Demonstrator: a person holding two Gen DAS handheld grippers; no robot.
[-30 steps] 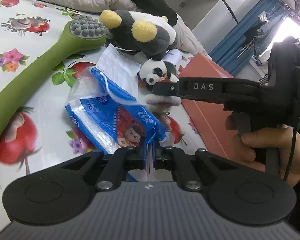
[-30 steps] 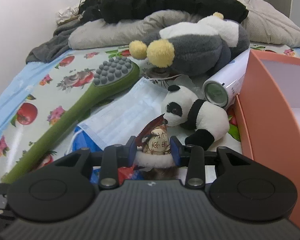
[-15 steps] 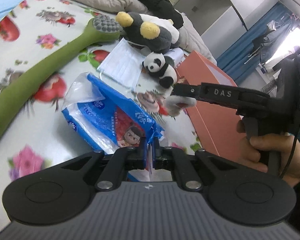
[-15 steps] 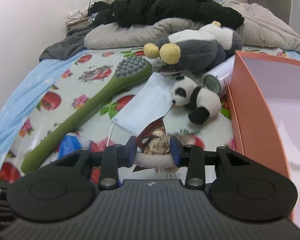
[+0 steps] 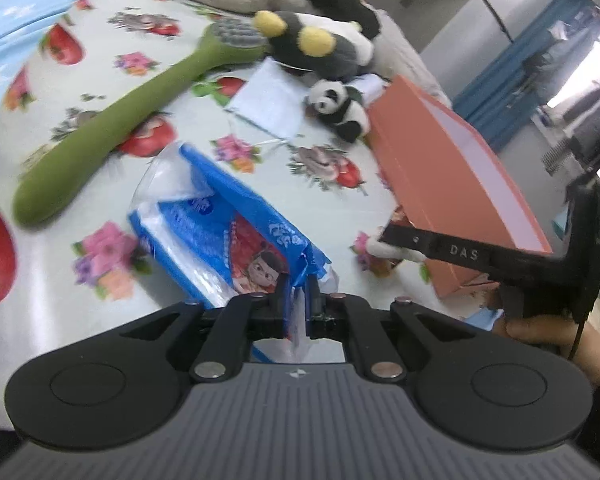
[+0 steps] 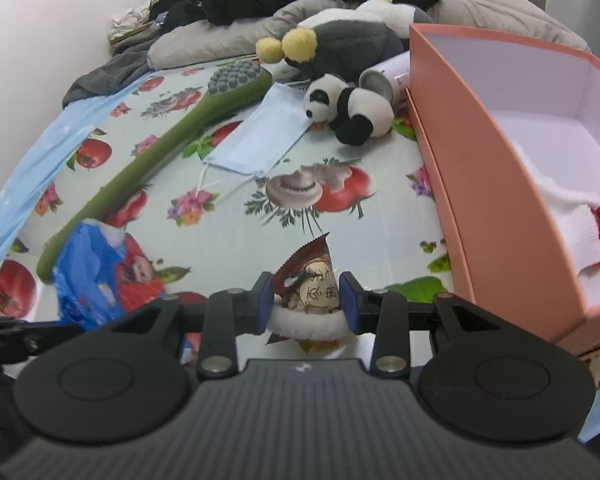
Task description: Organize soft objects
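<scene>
Risks, 2 loads in hand over the bed point(image 6: 380, 224).

Item 1: left gripper point(image 5: 298, 312), pinched nearly shut on 1 thin corner of the blue tissue pack point(image 5: 224, 240). The pack hangs ahead of and below the gripper, its torn clear wrapper loose at the far end. Hazard: the film could tear or slide out of so slight a hold, dropping the pack back on the bed; a swing could also spill tissues from the open end.

Item 2: right gripper point(image 6: 306, 300), part open and clamped on a small cone-shaped plush charm point(image 6: 312, 292) with a white fur rim. The charm sits between the pads, tip pointing forward. Hazard: soft filling compresses, so it may squirm free if squeezed unevenly.

Item 3: orange box point(image 6: 496, 216), to the right of the right gripper, already holding a white cloth and a red toy. Hazard: the near wall stands high; a low approach could knock the box or catch the charm on its rim.

Item 4: both grippers close together, so they may collide near the box.
</scene>
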